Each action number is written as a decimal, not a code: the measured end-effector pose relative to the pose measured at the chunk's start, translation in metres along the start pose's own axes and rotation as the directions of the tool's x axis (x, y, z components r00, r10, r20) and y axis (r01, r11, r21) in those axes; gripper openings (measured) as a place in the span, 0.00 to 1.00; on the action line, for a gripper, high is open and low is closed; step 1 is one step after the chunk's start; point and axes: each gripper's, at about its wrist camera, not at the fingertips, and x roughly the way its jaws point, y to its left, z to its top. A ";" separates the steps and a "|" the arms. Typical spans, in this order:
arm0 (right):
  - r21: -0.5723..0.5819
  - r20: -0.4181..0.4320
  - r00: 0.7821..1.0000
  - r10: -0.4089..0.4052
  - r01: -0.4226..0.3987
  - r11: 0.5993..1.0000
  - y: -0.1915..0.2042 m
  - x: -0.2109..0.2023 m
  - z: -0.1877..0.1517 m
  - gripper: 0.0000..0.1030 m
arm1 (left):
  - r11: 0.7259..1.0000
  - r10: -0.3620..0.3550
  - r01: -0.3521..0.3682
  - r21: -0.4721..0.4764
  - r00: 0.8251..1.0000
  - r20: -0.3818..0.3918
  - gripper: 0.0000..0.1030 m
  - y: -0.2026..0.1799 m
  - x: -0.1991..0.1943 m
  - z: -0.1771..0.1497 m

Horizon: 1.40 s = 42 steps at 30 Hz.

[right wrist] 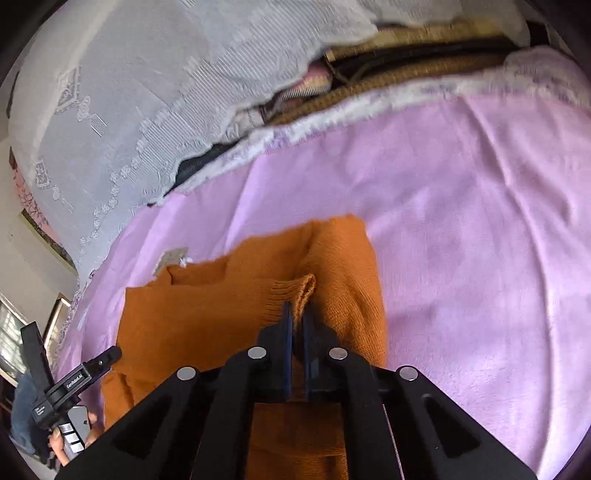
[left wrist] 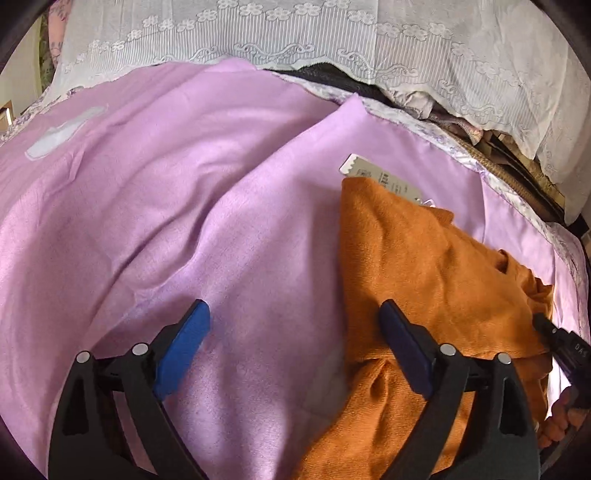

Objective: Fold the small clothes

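An orange knitted garment (left wrist: 424,258) lies crumpled on the pink sheet (left wrist: 184,184), with a paper tag (left wrist: 373,173) at its far end. In the left wrist view my left gripper (left wrist: 294,310) stands open above the garment's left edge. Its right blue pad (left wrist: 404,347) hangs over the knit and its left pad over bare sheet; neither grips anything. In the right wrist view my right gripper (right wrist: 297,308) is shut on a ribbed edge (right wrist: 295,290) of the orange garment (right wrist: 192,317), pinching it up into a fold. The left gripper (right wrist: 74,384) shows at the lower left, held by a hand.
White lace cloth (left wrist: 295,33) drapes along the back, over a dark gap and a woven brown edge (left wrist: 502,173). The sheet has a pale floral border (right wrist: 332,114) and a white patch (left wrist: 59,136) at the far left. The right gripper's body (left wrist: 561,343) juts in at the right edge.
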 end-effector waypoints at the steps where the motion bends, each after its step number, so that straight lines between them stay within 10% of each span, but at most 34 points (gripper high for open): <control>1: 0.041 0.007 0.999 0.044 -0.045 0.998 -0.009 0.000 -0.001 0.04 | 1.000 0.010 -0.010 0.010 1.000 -0.004 0.90 -0.002 0.002 0.000; 9: -0.082 0.173 0.984 0.033 -0.019 0.996 0.027 -0.049 -0.013 0.10 | 0.999 -0.037 0.032 0.036 0.988 0.151 0.89 -0.008 -0.045 -0.001; 12: -0.168 0.123 0.988 0.088 -0.067 0.984 0.058 -0.039 -0.023 0.12 | 0.988 -0.137 0.126 0.084 0.980 0.145 0.91 -0.025 -0.049 0.003; 15: -0.222 0.045 0.998 0.051 -0.040 0.974 0.071 -0.016 -0.034 0.36 | 0.983 -0.057 0.044 0.177 0.996 0.069 0.93 -0.047 -0.018 -0.002; 21: -0.001 0.007 0.998 0.060 -0.060 0.998 0.026 -0.006 -0.027 0.02 | 0.998 -0.044 0.046 0.039 0.998 -0.045 0.95 -0.016 0.008 0.008; 27: -0.016 0.103 0.987 0.121 -0.120 0.993 0.048 -0.027 -0.010 0.10 | 0.962 -0.271 0.272 -0.019 0.961 0.049 0.95 -0.018 -0.025 0.033; 31: 0.026 0.086 0.990 0.113 -0.116 0.993 0.044 -0.003 0.004 0.26 | 0.975 -0.211 0.209 0.080 0.977 0.018 0.95 -0.053 0.002 0.045; 34: 0.084 0.022 0.994 0.107 -0.108 0.991 0.016 0.023 0.003 0.13 | 0.981 -0.131 0.146 0.129 0.984 -0.119 0.95 -0.062 0.053 0.036; 40: 0.143 0.085 0.985 0.152 -0.163 0.976 0.003 0.012 0.001 0.11 | 0.980 -0.080 0.083 0.181 0.996 -0.024 0.95 -0.064 0.033 0.031; 42: 0.076 0.141 0.980 0.137 -0.149 0.986 0.016 -0.004 -0.004 0.31 | 0.980 -0.142 0.134 0.145 0.989 0.041 0.95 -0.053 0.014 0.029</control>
